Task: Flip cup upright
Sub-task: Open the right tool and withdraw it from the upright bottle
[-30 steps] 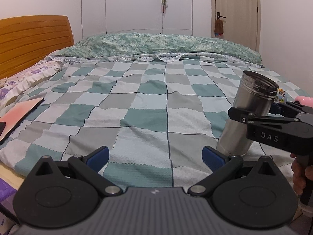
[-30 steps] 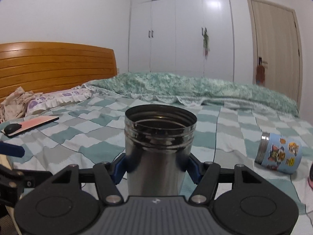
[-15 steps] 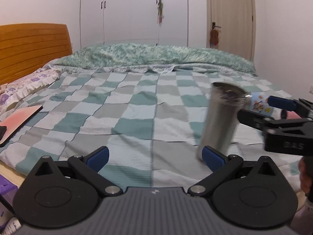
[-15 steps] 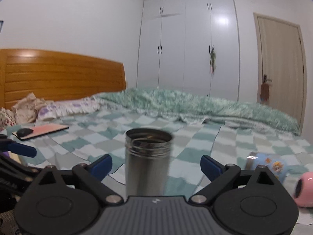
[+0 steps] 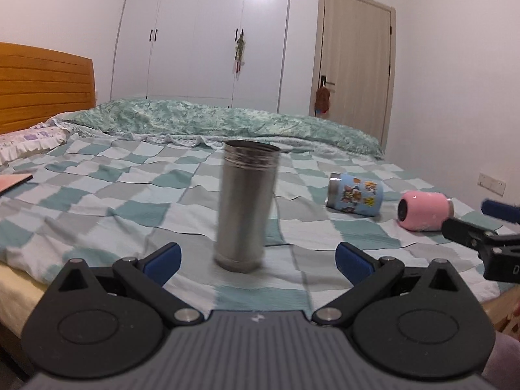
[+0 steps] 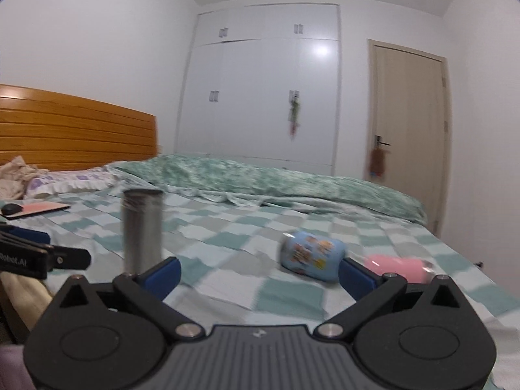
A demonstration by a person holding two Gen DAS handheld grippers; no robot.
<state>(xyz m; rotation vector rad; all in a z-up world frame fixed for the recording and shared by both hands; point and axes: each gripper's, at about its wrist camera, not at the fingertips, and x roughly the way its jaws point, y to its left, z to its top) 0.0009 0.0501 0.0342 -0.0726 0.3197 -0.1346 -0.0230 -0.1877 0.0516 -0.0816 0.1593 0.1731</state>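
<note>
- Left gripper (image 5: 256, 258) sat nearest in the left wrist view, jaws spread wide and holding nothing, at the near edge of the bed (image 5: 97, 201).
- Steel cup (image 5: 245, 206) stood upright on the checked bedspread just beyond the left gripper, between its open fingers in line of sight but touching neither. Mouth faced up. Its outline was blurred.
- Right gripper (image 6: 258, 274) was likewise apart and empty; its tip showed at the right edge of the left wrist view. In the right wrist view the steel cup stood off to its left.
- Blue sticker cup (image 5: 356, 193) lay on its side farther back on the bedspread, right of the steel cup and well apart from it.
- Pink cup (image 5: 422, 210) lay on its side just right of the blue one, near the right gripper's tip.
- Far end: a rumpled green quilt (image 5: 227, 120), wooden headboard (image 5: 42, 87), white wardrobe (image 5: 201, 32), door (image 5: 354, 65).
- Judgement: the steel cup looked done; the two lying cups remained, and the right gripper seemed lined up toward the blue sticker cup.
- Risk: the tall steel cup rested on soft, creased bedding, so any press or tug on the bedspread nearby could topple it.
- Risk: a lying cup could roll away under a one-sided finger touch, and a smooth rounded wall could slip from a shallow pinch while being turned.
</note>
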